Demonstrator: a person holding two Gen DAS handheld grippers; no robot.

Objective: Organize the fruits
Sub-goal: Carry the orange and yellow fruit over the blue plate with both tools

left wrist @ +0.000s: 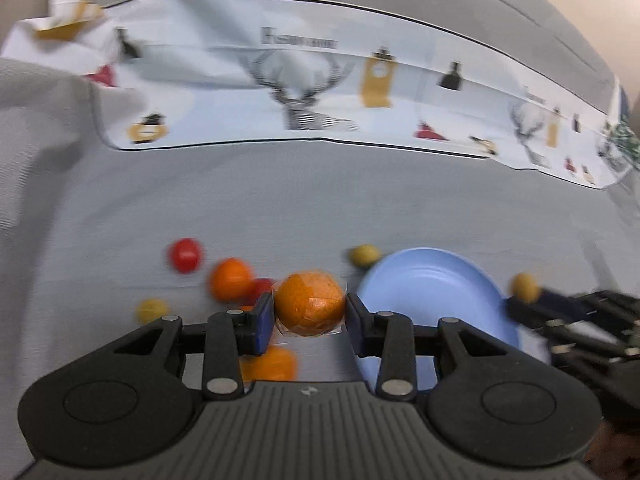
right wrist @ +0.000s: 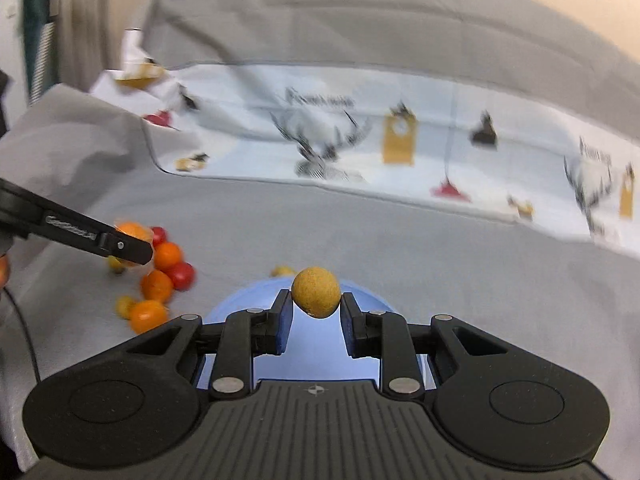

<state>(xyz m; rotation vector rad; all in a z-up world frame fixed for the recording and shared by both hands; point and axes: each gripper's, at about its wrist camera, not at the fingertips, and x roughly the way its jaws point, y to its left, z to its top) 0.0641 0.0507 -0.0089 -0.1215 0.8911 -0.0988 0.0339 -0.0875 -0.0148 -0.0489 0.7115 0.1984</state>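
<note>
Left wrist view: my left gripper [left wrist: 310, 312] has its jaws clamped on a wrapped orange [left wrist: 310, 305], clear film showing round it, held off the grey cloth [left wrist: 280, 208]. The surface looks like a cloth-draped sofa or bed; I cannot tell which. Just right of the held fruit sits the blue plate [left wrist: 432, 292], nothing lying on the part I see. Left of my jaws, loose fruit on the cloth: a red tomato [left wrist: 185, 255], a second orange [left wrist: 231, 285], a small yellow fruit [left wrist: 151, 309], and another orange [left wrist: 272, 364] partly hidden below the fingers. An olive-yellow fruit [left wrist: 364, 256] lies just beyond the plate's far rim. At far right the right gripper [left wrist: 532, 300] comes in, blurred, a yellow ball at its tip. A white printed cloth [left wrist: 304, 80] with deer and bottles runs across the back.

Right wrist view: my right gripper [right wrist: 316, 300] has its jaws pressed on a rough yellow fruit [right wrist: 316, 292], above the blue plate [right wrist: 320, 344]. At left the left gripper [right wrist: 132, 248] holds the wrapped orange [right wrist: 132, 230] over the fruit cluster [right wrist: 160, 276] of oranges, tomatoes and small yellow ones.
</note>
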